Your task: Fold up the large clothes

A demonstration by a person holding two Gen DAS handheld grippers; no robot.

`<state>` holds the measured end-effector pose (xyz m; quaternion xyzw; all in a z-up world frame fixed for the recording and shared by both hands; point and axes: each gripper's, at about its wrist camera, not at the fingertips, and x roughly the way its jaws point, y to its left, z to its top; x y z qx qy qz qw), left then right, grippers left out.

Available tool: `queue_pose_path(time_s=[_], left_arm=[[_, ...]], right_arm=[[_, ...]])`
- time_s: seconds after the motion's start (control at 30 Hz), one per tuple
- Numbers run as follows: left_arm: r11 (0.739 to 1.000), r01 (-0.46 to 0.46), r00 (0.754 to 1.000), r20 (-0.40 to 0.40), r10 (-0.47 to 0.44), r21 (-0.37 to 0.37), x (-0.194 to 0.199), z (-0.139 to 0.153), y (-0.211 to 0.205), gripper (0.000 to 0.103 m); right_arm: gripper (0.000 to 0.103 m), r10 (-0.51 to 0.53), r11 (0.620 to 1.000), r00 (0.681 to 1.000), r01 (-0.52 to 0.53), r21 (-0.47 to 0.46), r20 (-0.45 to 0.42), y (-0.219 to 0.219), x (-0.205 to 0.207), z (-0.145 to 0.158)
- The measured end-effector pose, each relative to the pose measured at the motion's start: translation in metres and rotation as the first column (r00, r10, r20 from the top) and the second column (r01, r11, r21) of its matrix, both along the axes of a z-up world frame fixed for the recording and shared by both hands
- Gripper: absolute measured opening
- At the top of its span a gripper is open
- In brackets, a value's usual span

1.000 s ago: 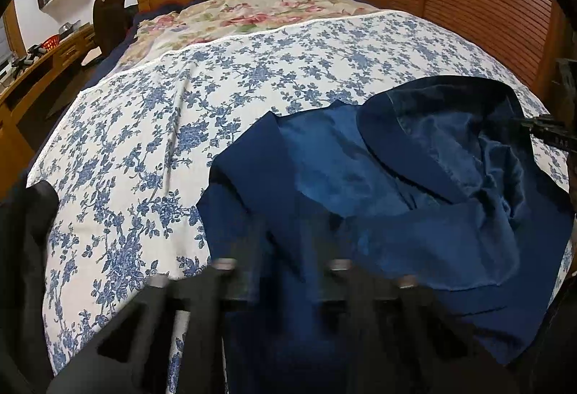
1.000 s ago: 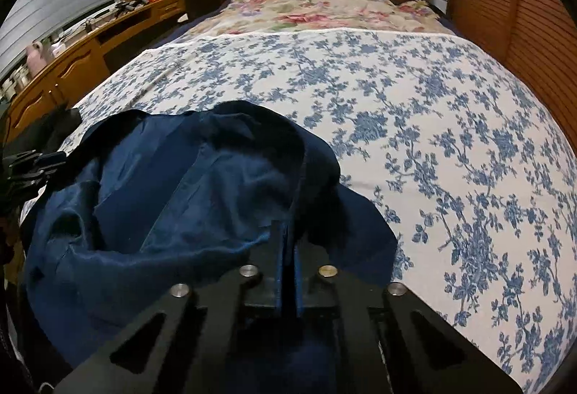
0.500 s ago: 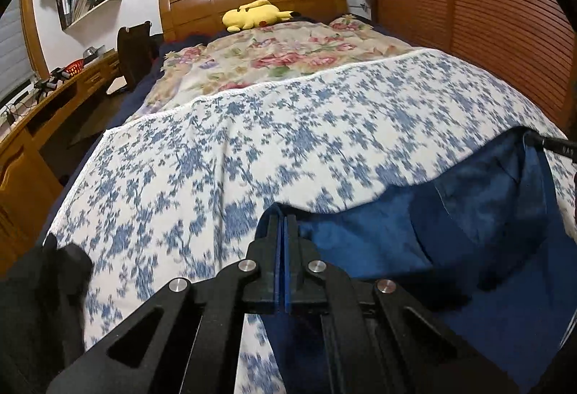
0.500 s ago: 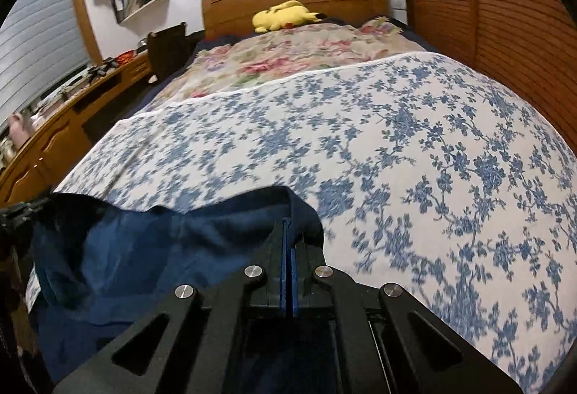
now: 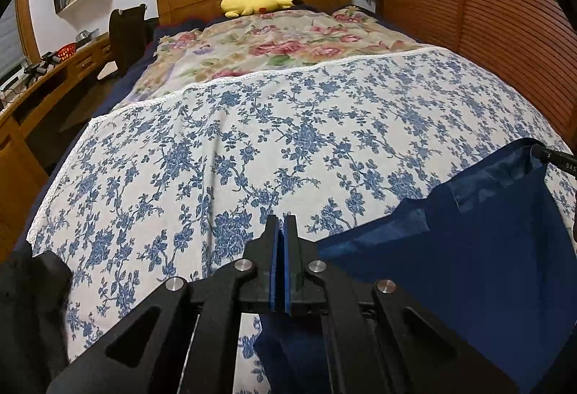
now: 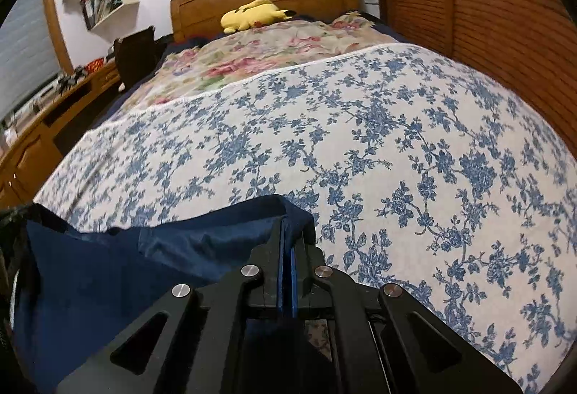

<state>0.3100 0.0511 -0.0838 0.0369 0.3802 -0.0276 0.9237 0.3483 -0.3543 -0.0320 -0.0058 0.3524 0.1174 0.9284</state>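
Observation:
A navy blue garment [image 5: 487, 249] with a shiny lining hangs stretched over the near end of the bed. My left gripper [image 5: 280, 219] is shut, and the garment's left edge runs in under its fingers. At the far right of the left wrist view, the tip of my right gripper [image 5: 555, 158] holds the other corner. In the right wrist view the garment [image 6: 108, 268] spreads left, and a fold of it sits between the pads of my right gripper [image 6: 288, 224]. Those jaws are opening slightly, with the cloth still pinched.
The bed carries a white cover with blue flowers [image 5: 252, 141], then a pink floral quilt [image 5: 281, 44] and a yellow plush toy [image 5: 252, 1] by the wooden headboard. A wooden desk [image 5: 21, 113] runs along the left. Louvred wooden doors [image 5: 487, 15] stand on the right.
The garment lay crumpled on the bed; now it is drawn out into a taut span between the two grippers, which have moved apart. Both views now look farther up the bed.

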Motion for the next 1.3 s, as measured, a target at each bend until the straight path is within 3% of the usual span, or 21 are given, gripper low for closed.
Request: queue_pose_path(time_s=[0.07, 0.1, 0.13, 0.2, 0.33, 0.43, 0.5, 0.57, 0.6, 0.63, 0.67, 0.73, 0.83, 0.97, 1.13, 1.2, 1.23, 1.3], left_arm=[[1.000, 0.009, 1.000, 0.005, -0.009, -0.015, -0.008, 0.004, 0.000, 0.008], [1.000, 0.016, 1.000, 0.010, -0.015, -0.024, -0.013, 0.007, 0.000, 0.015], [0.999, 0.025, 1.000, 0.019, -0.025, -0.035, -0.018, 0.009, 0.000, 0.025], [0.998, 0.046, 0.999, 0.028, -0.044, -0.049, -0.029, 0.013, -0.003, 0.033], [0.994, 0.091, 0.996, 0.033, -0.089, -0.063, -0.054, 0.016, -0.014, 0.039], [0.991, 0.113, 0.993, 0.035, -0.111, -0.066, -0.071, 0.014, -0.022, 0.061], [0.990, 0.125, 0.992, 0.026, -0.123, -0.067, -0.081, 0.011, -0.028, 0.064], [0.989, 0.130, 0.991, 0.018, -0.129, -0.064, -0.088, 0.009, -0.032, 0.066], [0.989, 0.132, 0.991, 0.014, -0.131, -0.060, -0.091, 0.007, -0.035, 0.066], [0.989, 0.134, 0.991, 0.009, -0.134, -0.057, -0.095, 0.006, -0.038, 0.066], [0.989, 0.136, 0.991, 0.006, -0.136, -0.054, -0.099, 0.005, -0.040, 0.066], [0.989, 0.143, 0.990, -0.001, -0.143, -0.048, -0.106, 0.002, -0.045, 0.066], [0.989, 0.145, 0.989, 0.003, -0.145, -0.033, -0.115, 0.002, -0.051, 0.067], [0.988, 0.150, 0.989, 0.010, -0.150, -0.039, -0.126, 0.002, -0.056, 0.069], [0.989, 0.139, 0.990, 0.009, -0.138, -0.053, -0.138, -0.002, -0.061, 0.070], [0.989, 0.135, 0.991, 0.007, -0.135, -0.057, -0.144, -0.004, -0.062, 0.070], [0.990, 0.130, 0.991, 0.008, -0.130, -0.056, -0.147, -0.005, -0.062, 0.070], [0.991, 0.123, 0.992, 0.010, -0.122, -0.056, -0.153, -0.006, -0.061, 0.070]], right_arm=[[0.013, 0.003, 1.000, 1.000, -0.002, -0.022, 0.011, 0.001, -0.008, 0.005], [0.031, -0.005, 0.999, 1.000, 0.007, -0.042, 0.030, 0.003, -0.012, 0.007], [0.057, -0.013, 0.998, 0.999, 0.016, -0.058, 0.047, 0.001, -0.014, 0.009], [0.067, -0.024, 0.997, 0.996, 0.030, -0.076, 0.082, 0.001, -0.022, 0.013], [0.067, 0.004, 0.997, 0.999, 0.000, -0.072, 0.052, 0.000, -0.028, 0.007], [0.067, 0.049, 0.997, 0.999, -0.050, -0.057, -0.021, 0.000, -0.021, -0.009], [0.064, 0.073, 0.997, 0.994, -0.076, -0.034, -0.087, -0.001, -0.012, -0.025], [0.054, 0.092, 0.995, 0.985, -0.097, -0.022, -0.147, 0.000, -0.002, -0.040], [0.045, 0.095, 0.995, 0.980, -0.100, -0.020, -0.173, 0.000, 0.002, -0.048], [0.026, 0.107, 0.994, 0.975, -0.110, -0.004, -0.195, -0.001, 0.006, -0.053], [0.016, 0.128, 0.992, 0.970, -0.126, 0.023, -0.208, -0.001, 0.009, -0.056], [0.005, 0.155, 0.988, 0.971, -0.149, 0.047, -0.183, -0.004, 0.008, -0.051], [0.004, 0.131, 0.990, 0.986, -0.125, 0.062, -0.100, -0.016, -0.004, -0.029], [0.003, -0.033, 0.998, 0.999, 0.031, -0.060, -0.030, -0.036, -0.023, -0.009], [0.005, -0.019, 0.987, 0.996, 0.006, -0.159, -0.085, -0.033, -0.029, -0.026], [0.017, -0.016, 0.981, 0.998, 0.003, -0.195, -0.066, -0.027, -0.036, -0.022], [0.031, -0.016, 0.978, 0.999, 0.005, -0.211, -0.050, -0.025, -0.042, -0.017], [0.050, 0.005, 0.979, 1.000, -0.008, -0.205, -0.016, -0.023, -0.062, -0.006]])
